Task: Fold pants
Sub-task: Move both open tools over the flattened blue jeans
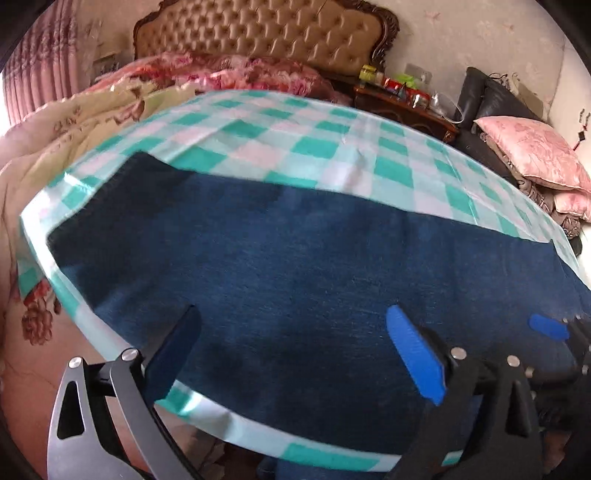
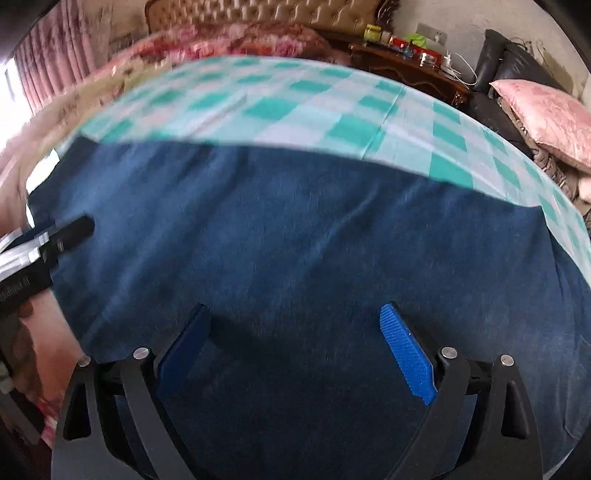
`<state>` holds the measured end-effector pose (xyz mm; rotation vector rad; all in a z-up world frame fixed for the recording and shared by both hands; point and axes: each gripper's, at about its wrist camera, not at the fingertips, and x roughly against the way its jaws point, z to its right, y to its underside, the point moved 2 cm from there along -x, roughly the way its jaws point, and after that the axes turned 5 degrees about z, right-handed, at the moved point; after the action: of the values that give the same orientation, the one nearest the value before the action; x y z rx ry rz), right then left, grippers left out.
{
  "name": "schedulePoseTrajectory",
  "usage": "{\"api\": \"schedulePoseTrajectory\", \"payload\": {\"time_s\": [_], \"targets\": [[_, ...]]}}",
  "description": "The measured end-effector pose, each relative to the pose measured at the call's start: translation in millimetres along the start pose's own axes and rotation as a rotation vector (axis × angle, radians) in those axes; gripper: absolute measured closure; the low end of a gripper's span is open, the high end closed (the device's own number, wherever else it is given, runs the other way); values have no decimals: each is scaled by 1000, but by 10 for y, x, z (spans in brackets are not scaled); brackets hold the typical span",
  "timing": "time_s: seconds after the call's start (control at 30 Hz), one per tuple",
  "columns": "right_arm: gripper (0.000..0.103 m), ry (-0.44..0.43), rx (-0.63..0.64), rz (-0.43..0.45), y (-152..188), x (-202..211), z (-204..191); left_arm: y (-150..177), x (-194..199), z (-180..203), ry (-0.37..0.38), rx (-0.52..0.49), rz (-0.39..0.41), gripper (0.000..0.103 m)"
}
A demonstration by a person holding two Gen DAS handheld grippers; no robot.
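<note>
Dark blue pants point(image 1: 295, 251) lie flat in a long band across a green-and-white checked cloth point(image 1: 280, 147). My left gripper point(image 1: 293, 312) hovers over their near part, open wide, with only the flat fabric below the gap. The right gripper's blue pad point(image 1: 548, 326) shows at the right edge of the left wrist view. In the right wrist view the pants point(image 2: 295, 229) fill the middle. My right gripper point(image 2: 294, 310) is open above them, holding nothing. The left gripper's black finger point(image 2: 70, 229) reaches in from the left over the pants' end.
Behind the checked cloth point(image 2: 332, 103) are floral quilts point(image 1: 221, 74) and a tufted headboard point(image 1: 266, 33). A wooden nightstand point(image 1: 406, 99) with bottles stands at the back right. A pink cushion point(image 1: 535, 151) lies on a black sofa. Pink curtains point(image 1: 40, 74) hang at the left.
</note>
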<state>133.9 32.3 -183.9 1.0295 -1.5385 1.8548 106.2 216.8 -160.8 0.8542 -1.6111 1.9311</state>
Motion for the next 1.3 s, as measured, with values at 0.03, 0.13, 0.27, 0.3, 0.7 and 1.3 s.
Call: {"api": "schedulePoseTrajectory", "payload": {"time_s": [0.03, 0.13, 0.27, 0.3, 0.7, 1.3], "targets": [[12, 7, 10, 11, 14, 17, -11, 14, -34, -8, -32, 10, -15, 2], [11, 1, -9, 8, 38, 22, -4, 51, -99, -51, -153, 15, -46, 2], [11, 8, -31, -6, 44, 10, 5, 53, -83, -71, -174, -10, -41, 2], [11, 14, -40, -5, 53, 18, 1, 55, -77, -72, -176, -21, -37, 2], [10, -23, -16, 13, 81, 25, 35, -724, -94, -1138, -148, 128, 76, 45], [5, -10, -26, 33, 112, 16, 51, -530, 72, -500, 70, -44, 52, 62]]}}
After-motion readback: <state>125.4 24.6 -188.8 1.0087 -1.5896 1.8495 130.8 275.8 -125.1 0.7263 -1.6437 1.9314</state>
